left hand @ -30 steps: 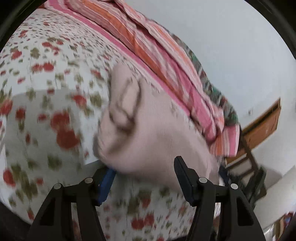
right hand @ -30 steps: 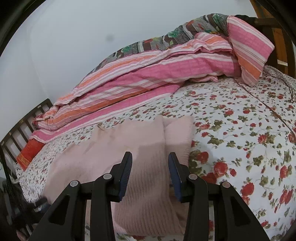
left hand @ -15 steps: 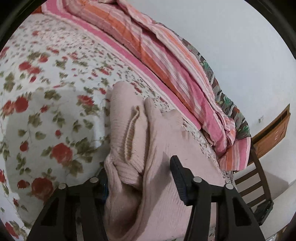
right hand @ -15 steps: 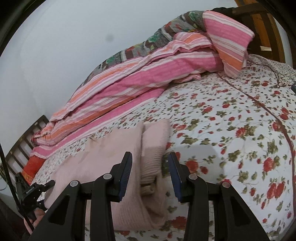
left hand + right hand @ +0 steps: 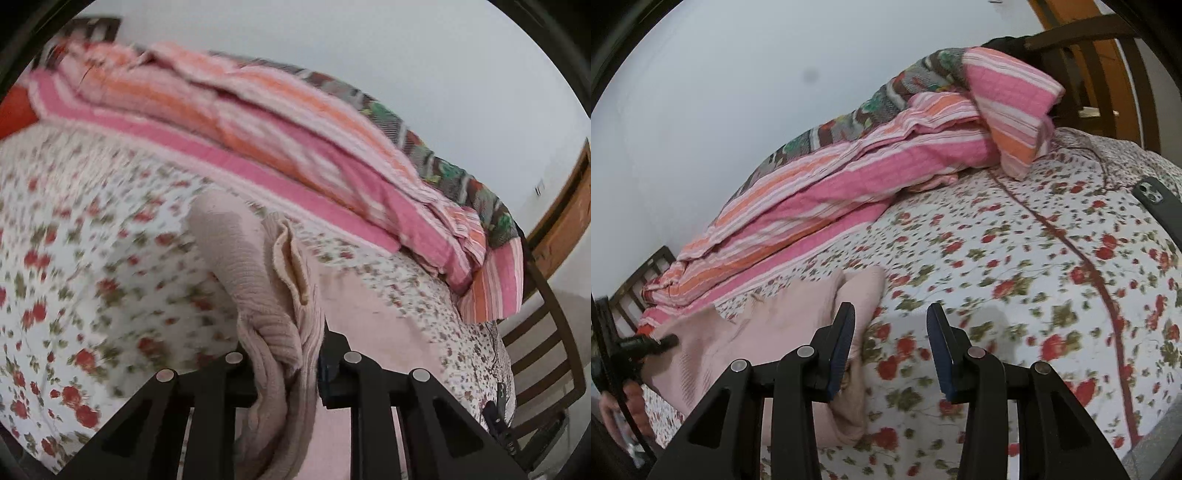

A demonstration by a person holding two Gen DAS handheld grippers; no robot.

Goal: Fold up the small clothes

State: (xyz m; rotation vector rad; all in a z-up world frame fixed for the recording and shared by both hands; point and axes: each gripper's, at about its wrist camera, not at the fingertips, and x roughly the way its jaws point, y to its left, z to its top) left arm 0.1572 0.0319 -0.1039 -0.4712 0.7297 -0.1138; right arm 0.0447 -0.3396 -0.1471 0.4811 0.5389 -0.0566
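A pale pink knit sweater (image 5: pixel 258 280) lies on the floral bedsheet (image 5: pixel 92 258). In the left wrist view my left gripper (image 5: pixel 286 354) is shut on a bunched fold of it, and the fabric hangs down between the fingers. In the right wrist view the sweater (image 5: pixel 783 325) lies to the left of my right gripper (image 5: pixel 890 347), which is open and empty over the sheet (image 5: pixel 1034 277), its left finger (image 5: pixel 842 343) beside the sweater's right edge. The left gripper shows there at far left (image 5: pixel 646 345), gripping the sweater's left part.
A rolled pink and orange striped quilt (image 5: pixel 295 129) lies along the wall behind the sweater; it also shows in the right wrist view (image 5: pixel 868 177). A phone (image 5: pixel 1156 203) lies at the bed's right edge. A wooden chair (image 5: pixel 543 350) stands past the bed end.
My left gripper has closed on the sweater's fold and lifted it. My right gripper has shifted right, off the sweater and over the sheet, still open.
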